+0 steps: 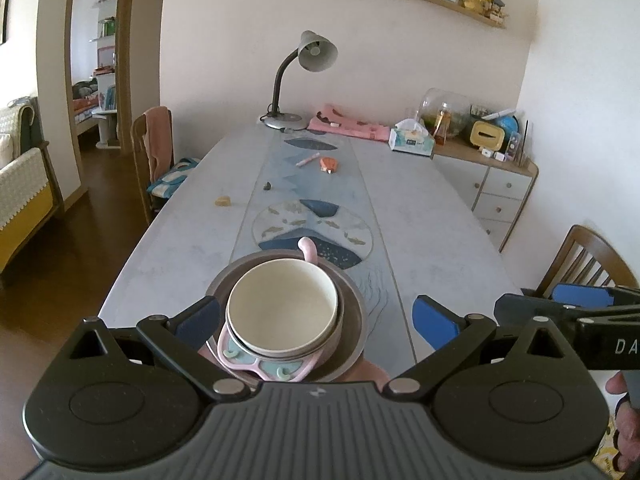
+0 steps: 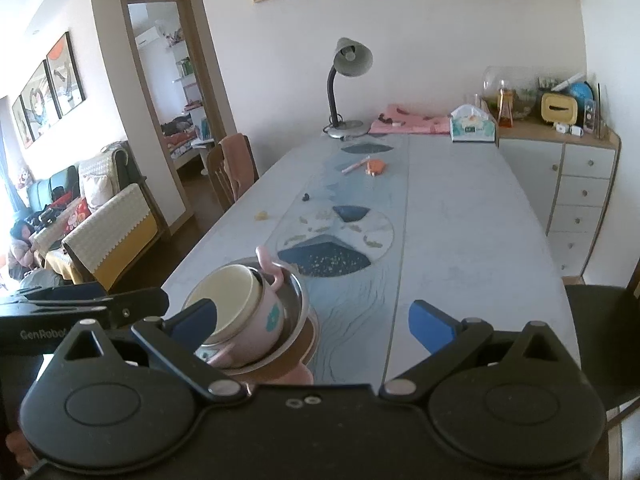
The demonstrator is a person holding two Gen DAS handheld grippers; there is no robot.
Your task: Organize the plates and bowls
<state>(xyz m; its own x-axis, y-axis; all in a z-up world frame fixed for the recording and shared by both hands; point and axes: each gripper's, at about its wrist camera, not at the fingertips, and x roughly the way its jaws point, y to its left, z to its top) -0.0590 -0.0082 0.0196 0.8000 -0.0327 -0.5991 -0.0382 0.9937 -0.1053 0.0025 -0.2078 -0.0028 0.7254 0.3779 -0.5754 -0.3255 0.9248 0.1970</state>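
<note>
Both tools, left (image 1: 316, 318) and right (image 2: 314, 322), spread wide; stacked bowls (image 1: 282, 310) sit upright, pink handle (image 1: 308, 250) pointing away.

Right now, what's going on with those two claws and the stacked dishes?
Left gripper open, fingers either side of the stack, not pressing. Right gripper open, empty. Cream bowl nested in pink bowl, metal bowl, brown plate. Nothing blocking.

Long table (image 1: 440, 240) (patterned runner (image 1: 320, 184) down it) bears stacked dishes (image 1: 288, 316), lamp (image 1: 296, 80).

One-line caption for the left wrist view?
Open left gripper above nested cream bowl, pink bowl and steel bowl on the table.
</note>
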